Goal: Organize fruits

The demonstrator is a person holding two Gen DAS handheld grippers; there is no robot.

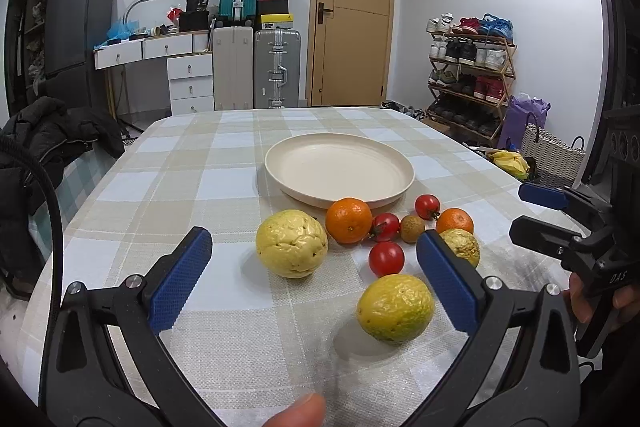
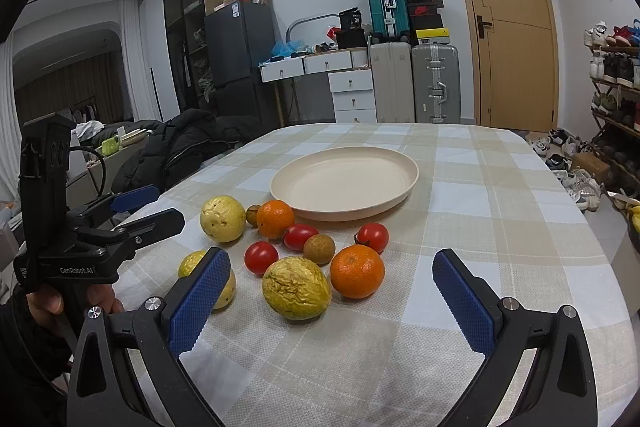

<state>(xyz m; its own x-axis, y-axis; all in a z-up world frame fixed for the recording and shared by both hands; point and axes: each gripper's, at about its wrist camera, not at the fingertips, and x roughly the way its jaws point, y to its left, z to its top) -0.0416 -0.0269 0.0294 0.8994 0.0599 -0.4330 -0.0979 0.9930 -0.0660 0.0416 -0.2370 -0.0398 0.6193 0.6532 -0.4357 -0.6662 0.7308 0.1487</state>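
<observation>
— Looking at the plate point(image 1: 280, 169), how much have you sorted?

— Nothing yet, I judge. It sits bare at the far middle of the counter point(image 1: 224, 327), and every fruit lies loose just near of it: yellow ones, oranges, tomatoes.

— And your tools?

— I hold my left hand-held gripper point(image 1: 314, 277) spread wide above the nearest yellow fruit point(image 1: 395, 308); my right hand-held gripper point(image 2: 332, 293) gapes too, gripping nothing.
</observation>
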